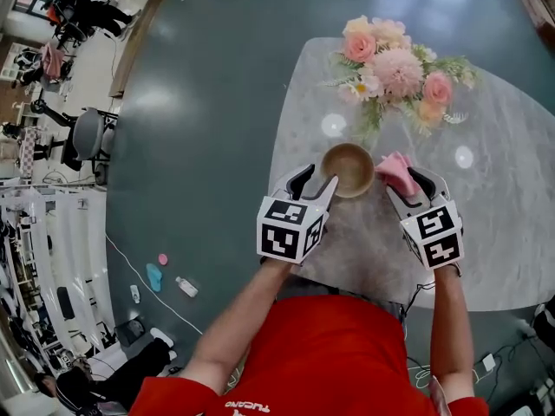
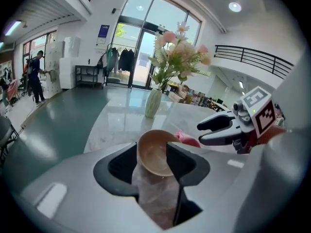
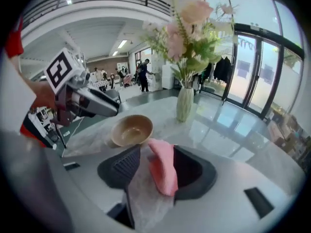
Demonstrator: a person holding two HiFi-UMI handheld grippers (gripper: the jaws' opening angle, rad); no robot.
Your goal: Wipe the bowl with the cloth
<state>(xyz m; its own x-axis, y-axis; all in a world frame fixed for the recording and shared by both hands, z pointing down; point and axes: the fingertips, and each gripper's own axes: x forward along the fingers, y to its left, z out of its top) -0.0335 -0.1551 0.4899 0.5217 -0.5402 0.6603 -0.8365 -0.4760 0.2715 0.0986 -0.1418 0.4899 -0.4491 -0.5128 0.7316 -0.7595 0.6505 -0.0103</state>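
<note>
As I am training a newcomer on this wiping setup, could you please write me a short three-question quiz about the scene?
1. True or false: the bowl stands upright on the table.
2. What stands on the table beyond the bowl?
3. The pink cloth lies between the jaws of: A) the left gripper; B) the right gripper.
Key: 1 true; 2 a vase of flowers; 3 B.

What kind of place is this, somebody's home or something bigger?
Probably the open lobby or hall of an office or lab building, not a home: tall glass doors, a railed upper balcony, and a wide teal floor around the marble table.
</note>
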